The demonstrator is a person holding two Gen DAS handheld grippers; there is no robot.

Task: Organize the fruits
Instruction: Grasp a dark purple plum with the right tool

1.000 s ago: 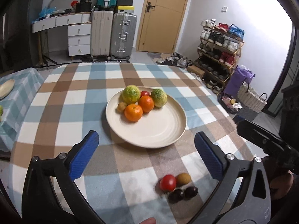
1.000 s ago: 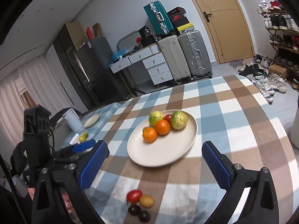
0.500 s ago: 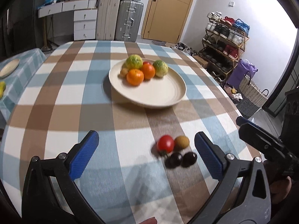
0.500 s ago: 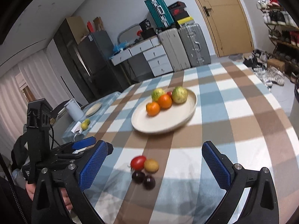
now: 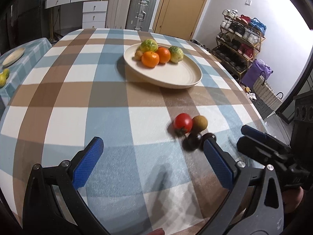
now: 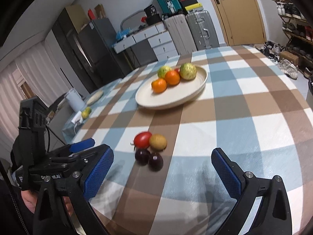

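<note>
A cream plate (image 5: 176, 78) (image 6: 176, 98) on the checked tablecloth holds two oranges (image 5: 150, 59), two green-yellow fruits (image 5: 176, 54) and a small brown fruit. Nearer me lie a red tomato (image 5: 183, 122) (image 6: 142, 139), a brown kiwi (image 5: 199, 123) (image 6: 158, 141) and two dark plums (image 6: 149, 158) (image 5: 192, 141), bunched together. My left gripper (image 5: 154, 161) is open and empty, the cluster just ahead of its right finger. My right gripper (image 6: 162, 173) is open and empty, with the plums just ahead between its fingers.
A side table at the left carries a small plate (image 5: 13, 56) and green fruit (image 5: 4, 77). Suitcases (image 5: 140, 9), drawers, a door and a shoe rack (image 5: 240, 37) stand beyond the table. The table's edge curves close on the right.
Both grippers have dropped lower and moved closer to the loose fruit cluster; the plate now sits farther up in both views. Both stay open.
</note>
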